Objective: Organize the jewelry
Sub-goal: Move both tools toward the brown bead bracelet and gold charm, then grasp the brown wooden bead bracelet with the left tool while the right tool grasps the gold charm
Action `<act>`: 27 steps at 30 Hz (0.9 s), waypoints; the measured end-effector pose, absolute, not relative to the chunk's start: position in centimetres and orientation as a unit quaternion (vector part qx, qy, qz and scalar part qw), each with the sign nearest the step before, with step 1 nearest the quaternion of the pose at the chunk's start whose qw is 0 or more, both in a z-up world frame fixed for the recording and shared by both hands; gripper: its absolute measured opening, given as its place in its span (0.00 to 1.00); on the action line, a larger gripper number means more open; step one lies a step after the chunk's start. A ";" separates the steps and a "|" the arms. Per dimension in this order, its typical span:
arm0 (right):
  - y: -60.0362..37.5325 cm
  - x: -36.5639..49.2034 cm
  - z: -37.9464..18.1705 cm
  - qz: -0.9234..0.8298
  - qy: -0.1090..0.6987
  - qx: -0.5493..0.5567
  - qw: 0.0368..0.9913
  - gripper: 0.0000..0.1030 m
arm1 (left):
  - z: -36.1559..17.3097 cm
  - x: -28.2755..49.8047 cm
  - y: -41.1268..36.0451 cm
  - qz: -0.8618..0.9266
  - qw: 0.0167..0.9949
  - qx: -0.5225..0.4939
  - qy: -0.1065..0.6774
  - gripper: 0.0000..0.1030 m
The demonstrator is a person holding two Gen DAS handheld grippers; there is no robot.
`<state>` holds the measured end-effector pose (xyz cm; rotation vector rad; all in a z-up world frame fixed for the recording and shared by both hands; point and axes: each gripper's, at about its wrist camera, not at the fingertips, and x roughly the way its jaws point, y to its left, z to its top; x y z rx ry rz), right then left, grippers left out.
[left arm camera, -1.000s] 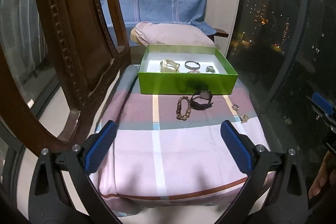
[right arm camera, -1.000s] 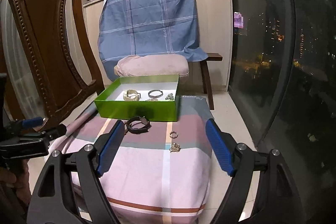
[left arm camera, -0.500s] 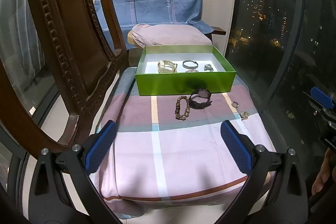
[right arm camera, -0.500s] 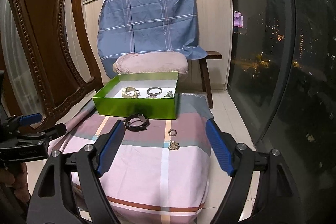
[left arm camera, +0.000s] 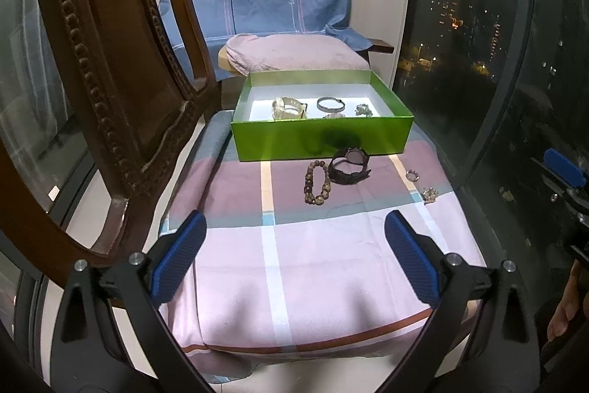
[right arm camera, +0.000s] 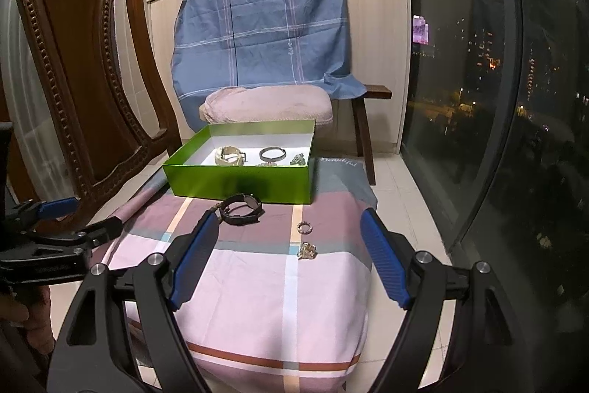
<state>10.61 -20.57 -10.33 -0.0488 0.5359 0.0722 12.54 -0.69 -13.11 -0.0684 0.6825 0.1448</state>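
Observation:
A green box [left arm camera: 320, 139] [right arm camera: 239, 179] stands on a pink plaid cloth [left arm camera: 320, 253] and holds a cream watch [left arm camera: 289, 108], a silver bangle [left arm camera: 330, 104] and small pieces. In front of it lie a brown bead bracelet [left arm camera: 316, 182], a black watch [left arm camera: 349, 165] [right arm camera: 243, 207], a ring [left arm camera: 413, 175] [right arm camera: 304, 228] and a small gold ornament [left arm camera: 429, 194] [right arm camera: 307, 251]. My left gripper [left arm camera: 294, 256] is open and empty near the cloth's front edge. My right gripper [right arm camera: 291, 256] is open and empty, with the ring and ornament showing between its fingers.
A carved wooden chair [left arm camera: 110, 80] [right arm camera: 73, 80] stands close on the left. A pink cushion [right arm camera: 268, 105] and a blue checked cloth [right arm camera: 261, 24] are behind the box. A dark window [right arm camera: 497, 98] runs along the right.
Both grippers have drifted slightly and stay open; the view shifted a little. The jewelry has not moved.

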 end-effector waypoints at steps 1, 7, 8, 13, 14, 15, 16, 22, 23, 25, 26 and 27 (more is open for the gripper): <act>-20.6 10.8 -10.7 0.033 0.266 -0.028 0.963 0.76 | -13.2 12.6 -0.7 0.071 0.939 -0.034 0.335 0.92; -21.0 12.9 -13.8 0.029 0.297 -0.024 0.954 0.71 | -15.2 16.9 0.2 0.063 0.927 -0.026 0.369 0.78; -21.2 13.3 -14.4 0.031 0.305 -0.019 0.952 0.69 | -15.5 17.7 0.3 0.059 0.924 -0.026 0.376 0.74; -21.6 15.6 -16.7 0.025 0.336 -0.011 0.942 0.66 | -18.5 22.4 1.1 0.052 0.908 -0.030 0.416 0.55; -21.6 15.9 -16.9 0.026 0.338 -0.007 0.941 0.66 | -19.0 22.9 1.2 0.052 0.905 -0.031 0.421 0.50; -21.6 16.2 -17.0 0.025 0.337 -0.009 0.941 0.66 | -19.6 23.6 1.4 0.054 0.902 -0.030 0.428 0.47; -21.5 16.4 -17.2 0.023 0.337 -0.013 0.941 0.66 | -20.1 24.3 1.5 0.053 0.898 -0.031 0.435 0.46; -21.8 17.6 -18.3 0.025 0.352 -0.014 0.935 0.66 | -21.6 27.5 2.1 0.040 0.892 -0.030 0.450 0.43; -21.7 17.8 -18.4 0.025 0.354 -0.015 0.935 0.66 | -21.8 28.0 2.2 0.039 0.890 -0.033 0.453 0.42; -21.7 18.1 -18.6 0.025 0.356 -0.017 0.934 0.66 | -22.2 28.6 2.3 0.038 0.888 -0.034 0.457 0.40; -21.7 18.2 -18.7 0.025 0.358 -0.016 0.933 0.66 | -22.5 28.9 2.3 0.037 0.886 -0.036 0.461 0.38; -21.7 18.4 -18.8 0.026 0.360 -0.015 0.932 0.66 | -22.7 29.1 2.2 0.034 0.884 -0.037 0.465 0.38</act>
